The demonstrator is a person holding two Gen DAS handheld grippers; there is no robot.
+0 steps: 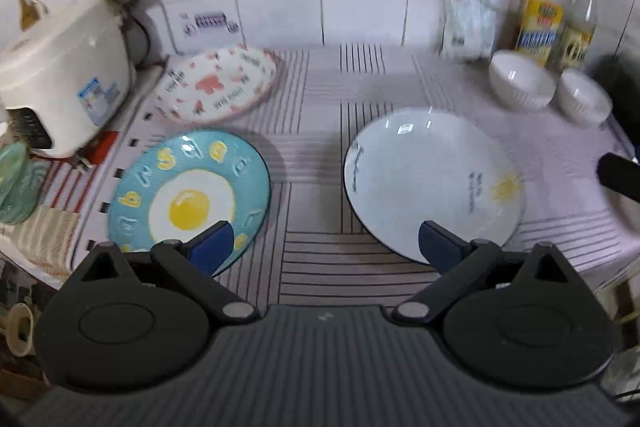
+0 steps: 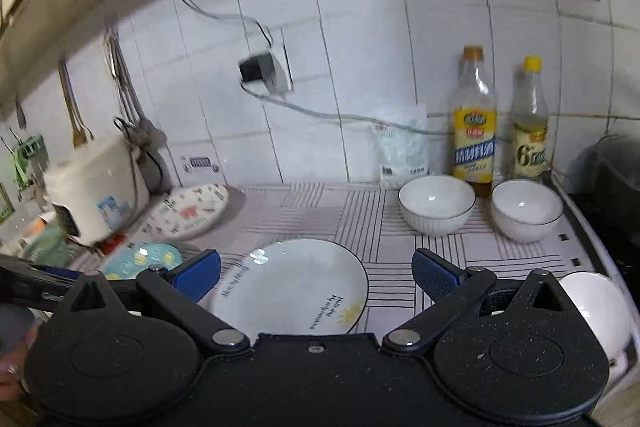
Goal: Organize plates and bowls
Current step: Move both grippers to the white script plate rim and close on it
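Striped counter mat (image 1: 320, 155) under white tiled wall, both grippers raised above it.
Left gripper (image 1: 326, 243) spread, empty: egg plate (image 1: 188, 191) under left finger, white plate (image 1: 432, 179) under right; right gripper (image 2: 316, 275) spread, two bowls (image 2: 436, 203) beyond.

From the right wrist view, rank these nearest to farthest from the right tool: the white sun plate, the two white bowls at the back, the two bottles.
1. White sun plate, just ahead, left of centre of the right tool.
2. Two white bowls, further back on the right; side by side, too close to call.
3. Two bottles, behind the bowls by the wall.
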